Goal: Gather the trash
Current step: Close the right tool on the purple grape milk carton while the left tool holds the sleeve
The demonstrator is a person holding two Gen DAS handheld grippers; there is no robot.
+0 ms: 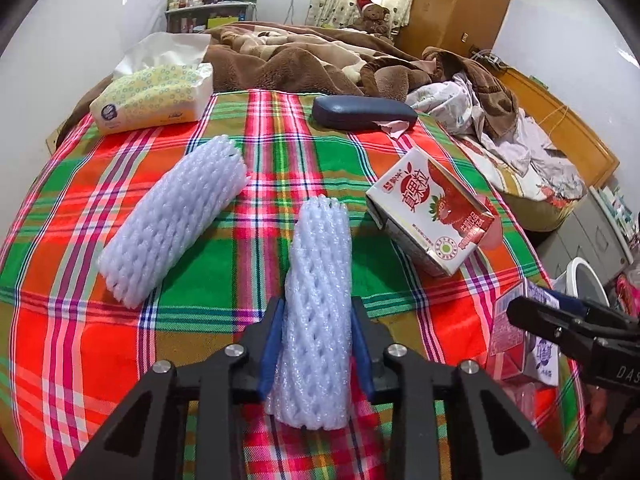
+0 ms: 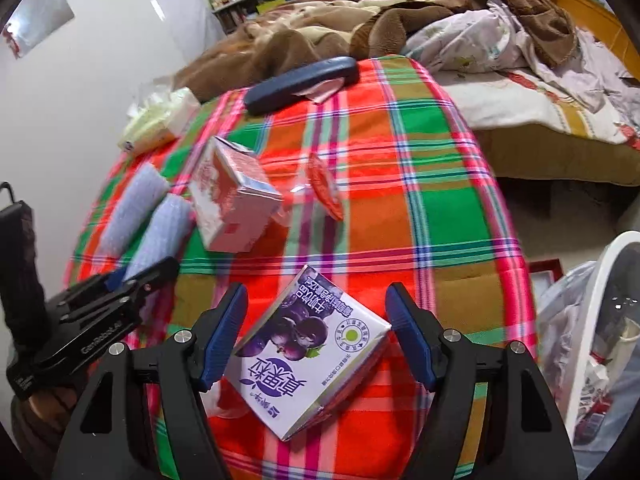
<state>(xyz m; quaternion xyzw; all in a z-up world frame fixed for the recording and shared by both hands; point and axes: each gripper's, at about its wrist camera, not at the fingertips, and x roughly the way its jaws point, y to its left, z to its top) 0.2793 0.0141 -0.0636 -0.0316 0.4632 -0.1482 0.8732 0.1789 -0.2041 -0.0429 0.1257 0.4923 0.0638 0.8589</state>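
Foam net sleeve (image 1: 318, 312) lying on plaid cloth (image 1: 224, 264), clamped betw. blue pads of left claw (image 1: 316, 344). Second foam sleeve (image 1: 176, 220) just left of it, apart. Strawberry milk carton (image 1: 434, 216) tipped on its side, near, to sleeve's right. Blueberry carton (image 2: 316, 354) farther right at cloth edge, betw. fingers of right claw (image 2: 318, 340), spread wide, pads not touching. Tissue pack (image 1: 154, 94) & dark case (image 1: 364, 112) well beyond. White bin (image 2: 600, 344) off cloth, far right.
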